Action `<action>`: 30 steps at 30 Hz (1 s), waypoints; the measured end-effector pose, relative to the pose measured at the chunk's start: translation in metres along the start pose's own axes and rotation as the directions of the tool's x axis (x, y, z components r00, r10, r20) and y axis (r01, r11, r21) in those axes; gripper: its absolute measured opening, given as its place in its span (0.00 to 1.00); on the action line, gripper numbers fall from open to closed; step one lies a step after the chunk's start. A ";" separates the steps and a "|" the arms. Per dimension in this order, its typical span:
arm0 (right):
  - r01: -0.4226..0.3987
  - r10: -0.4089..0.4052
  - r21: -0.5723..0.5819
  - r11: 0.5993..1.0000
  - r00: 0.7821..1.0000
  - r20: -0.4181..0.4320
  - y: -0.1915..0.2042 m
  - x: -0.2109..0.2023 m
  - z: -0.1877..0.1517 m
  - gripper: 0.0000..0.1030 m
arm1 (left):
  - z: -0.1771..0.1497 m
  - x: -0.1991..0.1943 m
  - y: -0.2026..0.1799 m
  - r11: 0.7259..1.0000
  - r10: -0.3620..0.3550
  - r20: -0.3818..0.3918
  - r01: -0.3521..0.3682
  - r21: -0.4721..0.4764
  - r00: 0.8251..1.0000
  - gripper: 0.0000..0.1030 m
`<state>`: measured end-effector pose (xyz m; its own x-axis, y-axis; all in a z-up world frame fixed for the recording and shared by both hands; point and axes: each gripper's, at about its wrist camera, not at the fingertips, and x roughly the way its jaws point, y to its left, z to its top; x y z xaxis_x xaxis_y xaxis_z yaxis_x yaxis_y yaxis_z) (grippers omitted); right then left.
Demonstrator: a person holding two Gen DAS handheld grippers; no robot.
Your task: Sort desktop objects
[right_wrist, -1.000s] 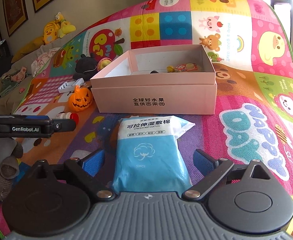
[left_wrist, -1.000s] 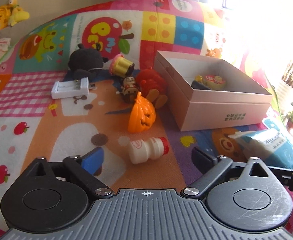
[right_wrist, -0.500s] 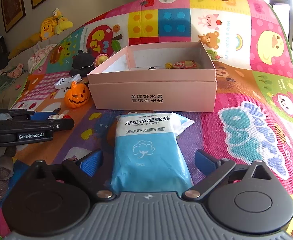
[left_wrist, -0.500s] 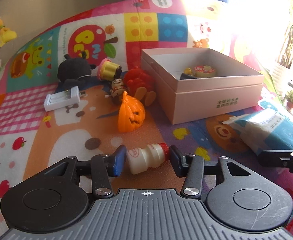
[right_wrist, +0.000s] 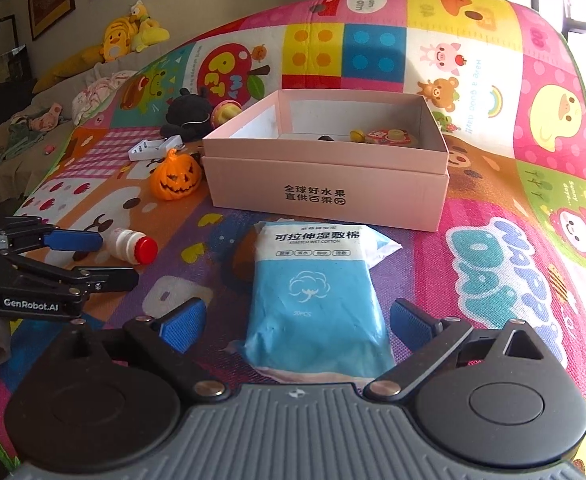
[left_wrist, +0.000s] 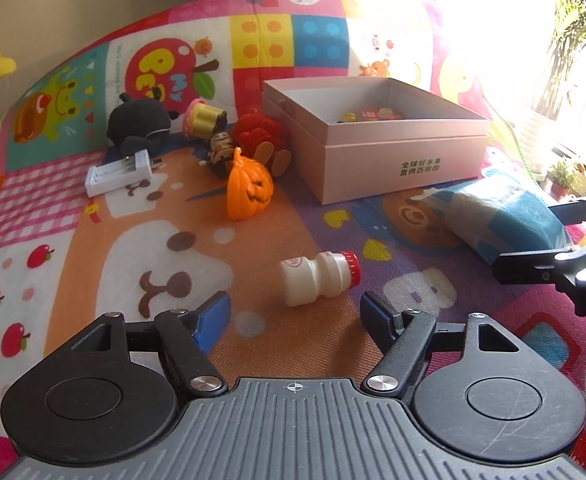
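Note:
A small white drink bottle with a red cap (left_wrist: 319, 277) lies on its side on the play mat, just ahead of my left gripper (left_wrist: 295, 318), which is open and empty. The bottle also shows in the right wrist view (right_wrist: 131, 245). My right gripper (right_wrist: 295, 326) is open, its fingers either side of a blue cotton pad pack (right_wrist: 317, 300) lying flat on the mat. The pack shows in the left wrist view (left_wrist: 501, 216). An open pink box (right_wrist: 325, 184) with a few small toys inside stands beyond the pack.
An orange pumpkin toy (left_wrist: 249, 194), a white battery charger (left_wrist: 119, 172), a black plush (left_wrist: 139, 126), a red plush (left_wrist: 261, 134) and small figures lie left of the box (left_wrist: 393, 160). Plush toys (right_wrist: 129, 40) and clothes lie off the mat at far left.
My left gripper had narrowed around the bottle half a second ago; it has now opened wide and pulled back a little. The bottle stays on the mat. The right gripper has barely moved.

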<state>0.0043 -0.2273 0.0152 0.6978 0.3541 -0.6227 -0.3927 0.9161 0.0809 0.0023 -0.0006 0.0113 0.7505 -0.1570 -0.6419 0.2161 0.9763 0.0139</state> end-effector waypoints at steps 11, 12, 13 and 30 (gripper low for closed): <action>0.054 -0.055 0.022 0.998 0.998 0.007 -0.007 0.014 0.020 0.50 | 0.006 -0.003 -0.010 0.998 -0.056 0.020 0.057 -0.007 0.998 0.79; 0.050 -0.050 0.029 0.998 0.999 0.008 -0.009 0.011 0.020 0.50 | 0.007 -0.003 -0.012 0.998 -0.055 0.025 0.055 -0.002 0.998 0.79; 0.046 -0.046 0.027 0.999 0.999 0.009 -0.010 0.008 0.019 0.50 | 0.008 -0.001 -0.013 0.999 -0.050 0.027 0.050 -0.003 0.998 0.78; 0.029 -0.030 -0.052 0.998 0.999 -0.020 0.006 -0.005 0.004 0.58 | 0.012 0.010 -0.028 0.998 -0.055 0.015 0.055 0.027 0.998 0.47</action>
<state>0.0007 -0.2231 0.0223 0.6972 0.3225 -0.6402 -0.4028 0.9150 0.0223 0.0108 -0.0307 0.0135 0.7465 -0.2128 -0.6305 0.2738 0.9618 -0.0004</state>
